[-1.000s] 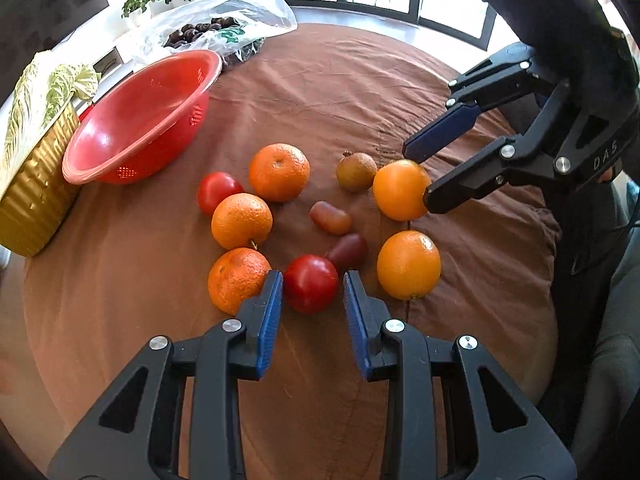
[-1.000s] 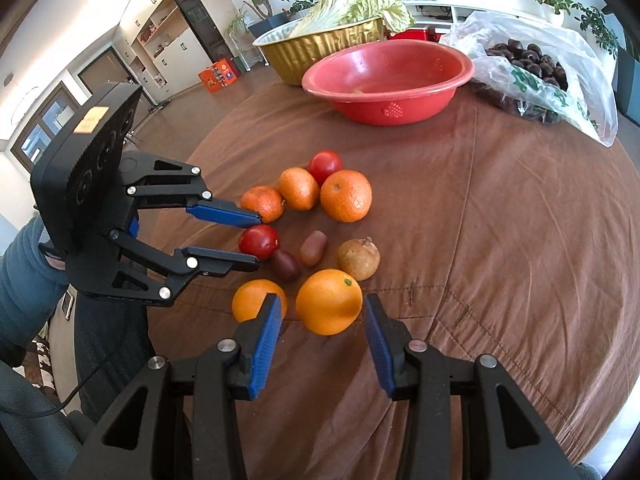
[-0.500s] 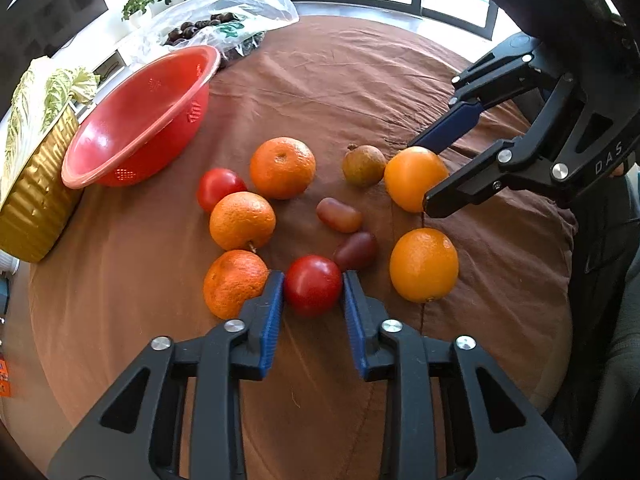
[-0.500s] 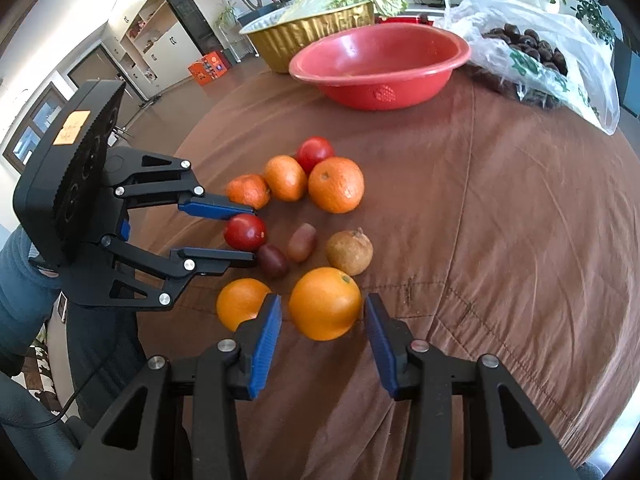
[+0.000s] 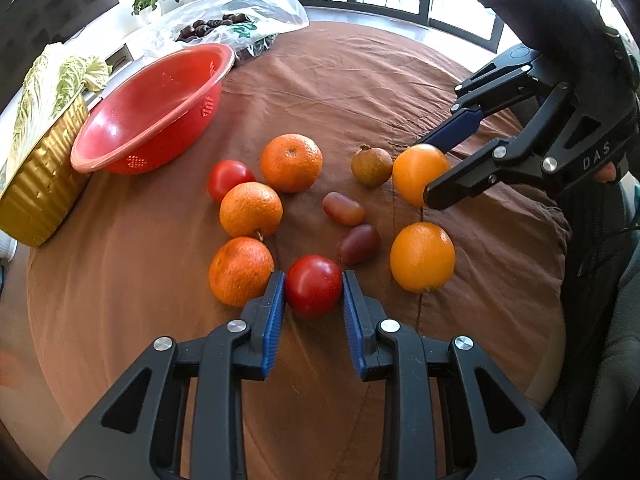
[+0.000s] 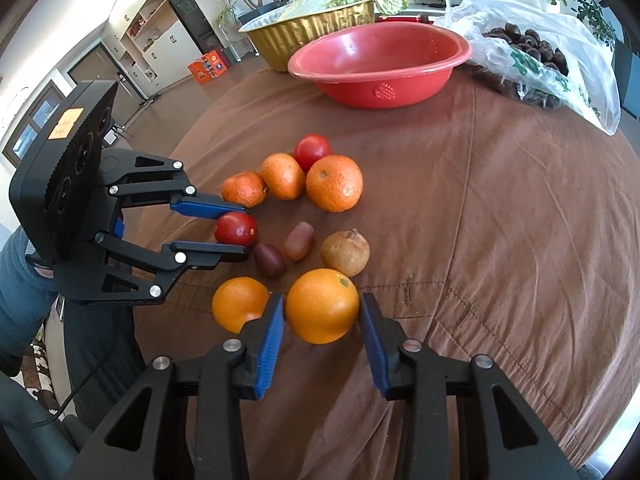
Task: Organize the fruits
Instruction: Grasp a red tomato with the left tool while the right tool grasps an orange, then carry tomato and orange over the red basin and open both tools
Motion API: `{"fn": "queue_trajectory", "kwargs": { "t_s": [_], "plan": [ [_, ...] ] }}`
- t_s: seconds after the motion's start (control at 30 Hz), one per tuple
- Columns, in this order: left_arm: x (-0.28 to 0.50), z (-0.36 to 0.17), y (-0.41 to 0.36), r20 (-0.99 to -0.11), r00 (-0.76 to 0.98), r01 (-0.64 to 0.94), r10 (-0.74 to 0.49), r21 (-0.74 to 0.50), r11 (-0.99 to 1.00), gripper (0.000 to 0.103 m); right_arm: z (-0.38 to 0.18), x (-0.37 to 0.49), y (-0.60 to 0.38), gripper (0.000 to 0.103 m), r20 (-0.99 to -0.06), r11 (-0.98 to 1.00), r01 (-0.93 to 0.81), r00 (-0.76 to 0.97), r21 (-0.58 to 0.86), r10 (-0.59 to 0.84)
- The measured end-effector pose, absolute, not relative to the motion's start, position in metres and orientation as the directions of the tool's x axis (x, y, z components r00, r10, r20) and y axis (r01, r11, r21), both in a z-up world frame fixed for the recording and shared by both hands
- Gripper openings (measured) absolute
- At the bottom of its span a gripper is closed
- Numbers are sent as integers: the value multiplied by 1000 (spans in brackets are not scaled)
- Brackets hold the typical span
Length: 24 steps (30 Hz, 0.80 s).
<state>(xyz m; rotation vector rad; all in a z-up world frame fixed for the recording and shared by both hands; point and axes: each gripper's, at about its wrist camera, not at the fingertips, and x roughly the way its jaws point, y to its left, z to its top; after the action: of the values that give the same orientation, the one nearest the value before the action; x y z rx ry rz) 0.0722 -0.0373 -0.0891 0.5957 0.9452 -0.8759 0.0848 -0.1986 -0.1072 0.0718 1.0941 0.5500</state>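
Observation:
On the brown cloth lie several oranges, two tomatoes, two oblong dark red fruits and a brown round fruit (image 5: pixel 371 167). My left gripper (image 5: pixel 313 280) is shut on the nearer red tomato (image 5: pixel 313 292), a blue pad against each side; the right wrist view shows the same grip (image 6: pixel 244 234). My right gripper (image 6: pixel 322 304) has a large smooth orange (image 6: pixel 322 306) between its pads, which meet both its sides while the jaws are closing. From the left wrist view the right gripper (image 5: pixel 424 174) straddles that orange (image 5: pixel 412 172). Another orange (image 5: pixel 422 257) lies between the two grippers.
A red perforated bowl (image 5: pixel 160 148) stands at the far left with nothing in it. Beside it is a gold foil tray (image 5: pixel 40 184) holding cabbage. A plastic bag (image 5: pixel 240 24) of dark nuts lies behind. A person's sleeve (image 6: pixel 16 280) is at the left edge.
The left pads have closed from a small gap onto the tomato. The right jaws have narrowed until their pads reach the orange. Neither fruit has visibly shifted on the cloth.

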Motion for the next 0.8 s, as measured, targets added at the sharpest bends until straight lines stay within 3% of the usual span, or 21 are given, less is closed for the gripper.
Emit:
{"fn": "queue_trajectory", "kwargs": {
  "t_s": [0.8],
  "plan": [
    [67,-37,0,-824,362,818,-436,56,573,26,-56,96,-244,41,-792,895,-361,450,261,413]
  ]
}}
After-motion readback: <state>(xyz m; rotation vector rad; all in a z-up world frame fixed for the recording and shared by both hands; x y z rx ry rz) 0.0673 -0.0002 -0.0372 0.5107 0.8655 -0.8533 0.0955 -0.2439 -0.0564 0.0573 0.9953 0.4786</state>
